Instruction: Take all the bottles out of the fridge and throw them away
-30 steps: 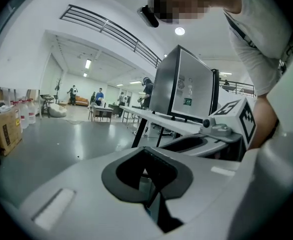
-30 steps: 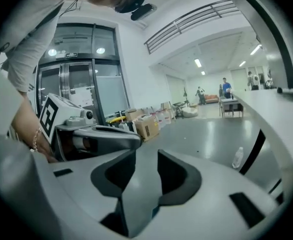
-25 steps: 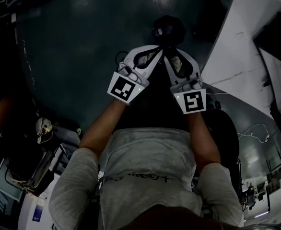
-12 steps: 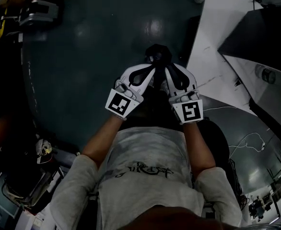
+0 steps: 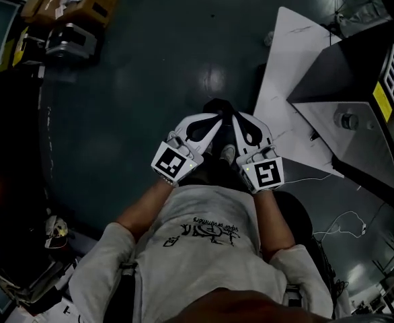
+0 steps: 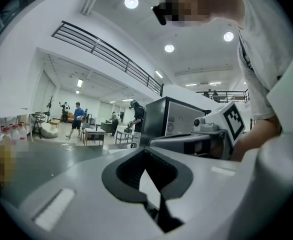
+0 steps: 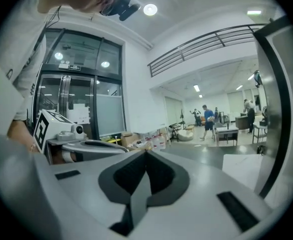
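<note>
My left gripper (image 5: 214,112) and right gripper (image 5: 230,113) are held side by side in front of the person's chest, tips almost touching. The left gripper (image 6: 154,184) is shut and empty. The right gripper (image 7: 141,184) has just been closing and now stands shut, with nothing between its jaws. The black fridge (image 5: 348,89) stands to the right on a white board (image 5: 284,79); it also shows beyond the right gripper (image 6: 206,134) in the left gripper view. Several bottles (image 7: 155,141) stand on the floor by cardboard boxes in the right gripper view.
Dark green floor (image 5: 150,66) lies ahead. Cardboard boxes and cases (image 5: 69,12) sit at the far left. Cables (image 5: 338,224) trail on the floor at the right. Several people (image 6: 76,119) and tables (image 6: 94,134) are far off in the hall.
Both grippers have stayed side by side in front of the person. The head view has swung, bringing the black fridge and the boxes at upper left into sight.
</note>
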Available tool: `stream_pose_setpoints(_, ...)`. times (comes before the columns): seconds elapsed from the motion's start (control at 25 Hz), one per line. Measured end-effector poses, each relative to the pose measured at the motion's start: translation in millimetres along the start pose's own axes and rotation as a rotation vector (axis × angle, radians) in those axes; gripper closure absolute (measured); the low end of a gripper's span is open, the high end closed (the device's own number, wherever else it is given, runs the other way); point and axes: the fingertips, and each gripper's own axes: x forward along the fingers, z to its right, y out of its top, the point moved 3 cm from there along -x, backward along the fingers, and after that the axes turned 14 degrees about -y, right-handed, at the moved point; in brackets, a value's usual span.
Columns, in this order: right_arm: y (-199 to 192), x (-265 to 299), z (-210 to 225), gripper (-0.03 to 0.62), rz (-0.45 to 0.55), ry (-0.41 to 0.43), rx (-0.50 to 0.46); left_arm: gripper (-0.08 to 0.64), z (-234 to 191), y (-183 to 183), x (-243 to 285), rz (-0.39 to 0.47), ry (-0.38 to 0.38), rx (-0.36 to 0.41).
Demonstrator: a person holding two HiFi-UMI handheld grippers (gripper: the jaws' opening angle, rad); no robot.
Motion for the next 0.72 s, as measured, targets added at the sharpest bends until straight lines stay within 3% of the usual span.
stream_pose_setpoints(0.12,20,-8,-3,0.584,-0.031,-0.016,0.003,0.552,9,24,-3,0.016,-0.007,0.009)
stream_pose_setpoints(0.4,57,-25,-10,0.584,0.008,0.012,-0.011,0.552,23,72,-8,0.055,-0.016,0.032)
stream_pose_setpoints(0.72,97,-45,-12,0.584,0.026,-0.018,-0.033,0.552,42,109,-13,0.1,-0.055,0.086)
